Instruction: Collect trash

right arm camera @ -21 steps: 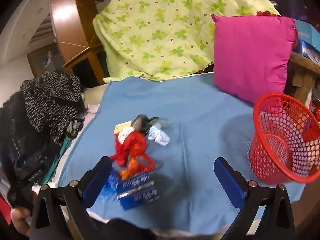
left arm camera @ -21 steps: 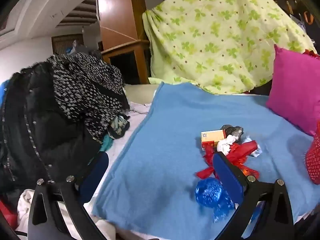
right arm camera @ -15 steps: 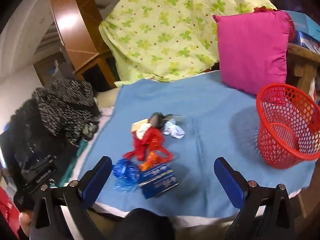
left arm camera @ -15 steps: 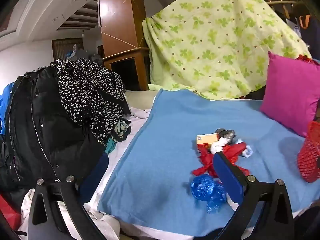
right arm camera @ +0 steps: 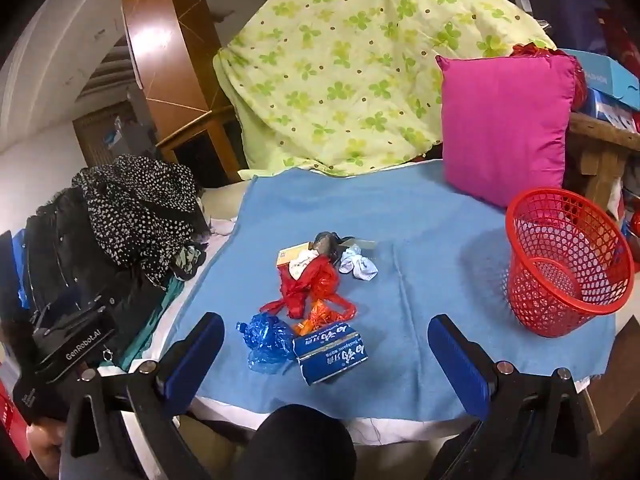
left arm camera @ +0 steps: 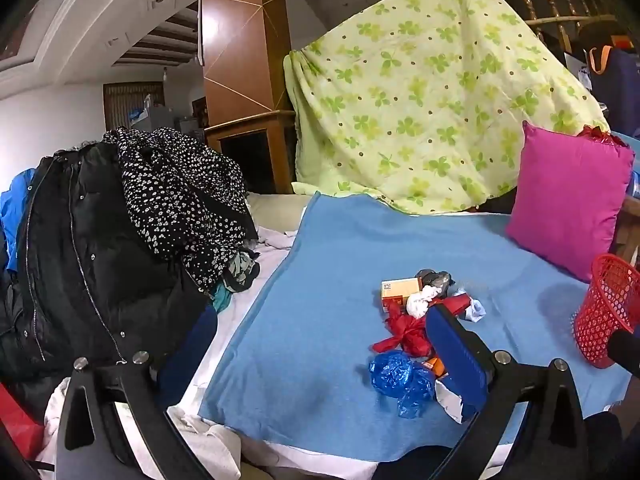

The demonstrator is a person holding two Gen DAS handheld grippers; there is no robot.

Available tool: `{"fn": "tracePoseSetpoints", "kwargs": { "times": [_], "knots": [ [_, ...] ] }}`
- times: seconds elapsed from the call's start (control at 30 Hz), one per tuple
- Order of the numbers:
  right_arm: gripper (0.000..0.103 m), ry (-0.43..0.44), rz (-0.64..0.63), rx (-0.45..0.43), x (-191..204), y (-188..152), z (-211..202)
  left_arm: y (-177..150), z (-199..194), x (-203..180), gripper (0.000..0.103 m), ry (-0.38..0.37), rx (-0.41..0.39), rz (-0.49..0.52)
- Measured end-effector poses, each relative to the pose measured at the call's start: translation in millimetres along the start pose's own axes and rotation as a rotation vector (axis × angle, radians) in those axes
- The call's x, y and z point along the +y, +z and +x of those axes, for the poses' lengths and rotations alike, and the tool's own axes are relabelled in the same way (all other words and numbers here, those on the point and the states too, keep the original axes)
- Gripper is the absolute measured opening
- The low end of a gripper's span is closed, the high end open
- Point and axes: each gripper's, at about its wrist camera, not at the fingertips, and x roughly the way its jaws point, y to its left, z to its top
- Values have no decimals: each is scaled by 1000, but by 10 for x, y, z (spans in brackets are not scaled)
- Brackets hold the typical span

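A pile of trash lies on the blue blanket (right arm camera: 420, 288): a red plastic bag (right arm camera: 310, 284), a crumpled blue bag (right arm camera: 266, 336), a blue toothpaste box (right arm camera: 330, 352), an orange wrapper (right arm camera: 320, 314), a small orange box (right arm camera: 294, 254), white tissue (right arm camera: 358, 266) and a dark wad (right arm camera: 326, 242). A red mesh basket (right arm camera: 568, 264) stands empty at the right. My right gripper (right arm camera: 324, 356) is open, held back from the pile. My left gripper (left arm camera: 320, 356) is open and empty, left of the pile; the red bag (left arm camera: 404, 330), blue bag (left arm camera: 400, 378) and basket (left arm camera: 608, 308) show there.
A heap of dark clothes (left arm camera: 120, 240) lies at the left. A pink cushion (right arm camera: 508, 128) leans at the back right, a green-flowered sheet (right arm camera: 352, 64) hangs behind. A wooden bench (right arm camera: 600, 140) with boxes is at the far right. The blanket's front edge is near me.
Both grippers have pulled back and up from the bed, so the pile and basket look smaller and farther. Nothing was taken hold of.
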Motion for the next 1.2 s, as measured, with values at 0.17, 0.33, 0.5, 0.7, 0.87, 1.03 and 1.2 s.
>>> {"fn": "tracePoseSetpoints", "kwargs": {
  "times": [0.17, 0.33, 0.5, 0.7, 0.87, 1.03, 1.2],
  "knots": [
    [103, 3, -4, 16, 16, -27, 48, 64, -33, 6, 103, -4, 32, 7],
    [103, 9, -4, 32, 33, -43, 80, 115, -34, -1, 103, -3, 55, 13],
    [103, 9, -5, 35, 42, -57, 82, 122, -40, -13, 103, -5, 60, 15],
    [103, 14, -1, 47, 32, -53, 115, 115, -30, -43, 103, -9, 64, 24],
    [103, 20, -1, 54, 38, -60, 138, 122, -30, -66, 103, -14, 67, 35],
    [103, 28, -5, 62, 55, -64, 147, 116, -25, -83, 103, -14, 67, 36],
    [103, 34, -2, 67, 68, -66, 164, 105, -23, -94, 103, -17, 69, 40]
  ]
}}
